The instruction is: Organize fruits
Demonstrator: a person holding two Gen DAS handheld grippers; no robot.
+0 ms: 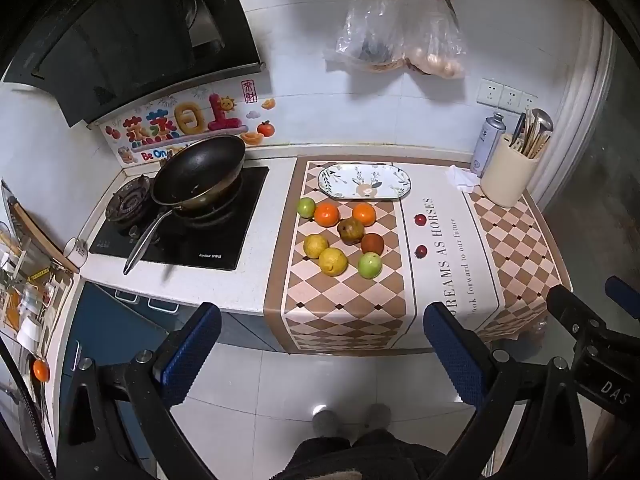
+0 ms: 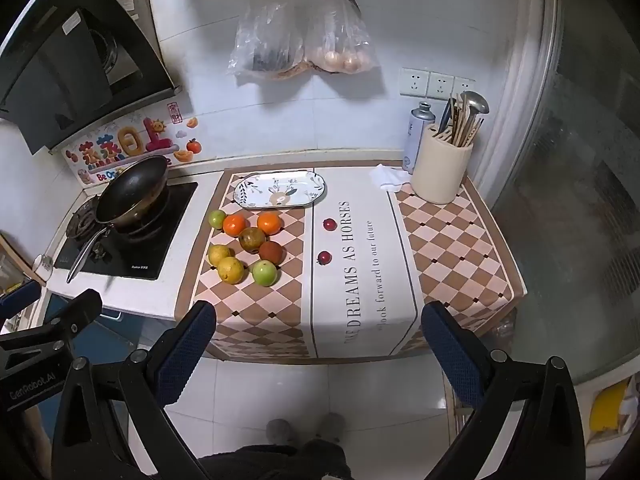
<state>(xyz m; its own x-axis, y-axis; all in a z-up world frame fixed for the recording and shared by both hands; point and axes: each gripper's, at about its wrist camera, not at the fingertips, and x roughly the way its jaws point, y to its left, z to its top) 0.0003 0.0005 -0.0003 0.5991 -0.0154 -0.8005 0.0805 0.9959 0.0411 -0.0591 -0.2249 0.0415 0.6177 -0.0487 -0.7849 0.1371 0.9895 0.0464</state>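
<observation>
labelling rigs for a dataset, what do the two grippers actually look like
Both match: the left gripper and right gripper have black angular frames with silver bolts and two fingers faced in dark blue textured pads. White lettering marks the bodies: "GenRobot.AI" shows on the left one in the right wrist view, "DAS" on the right one in the left. No cables or sleeves visible.

Home kitchen: gas stove with frying pan and range hood left of the claw; utensil holder on tabletop.

Glossy ceramic plate, matt printed cloth, dark nonstick pan.
</observation>
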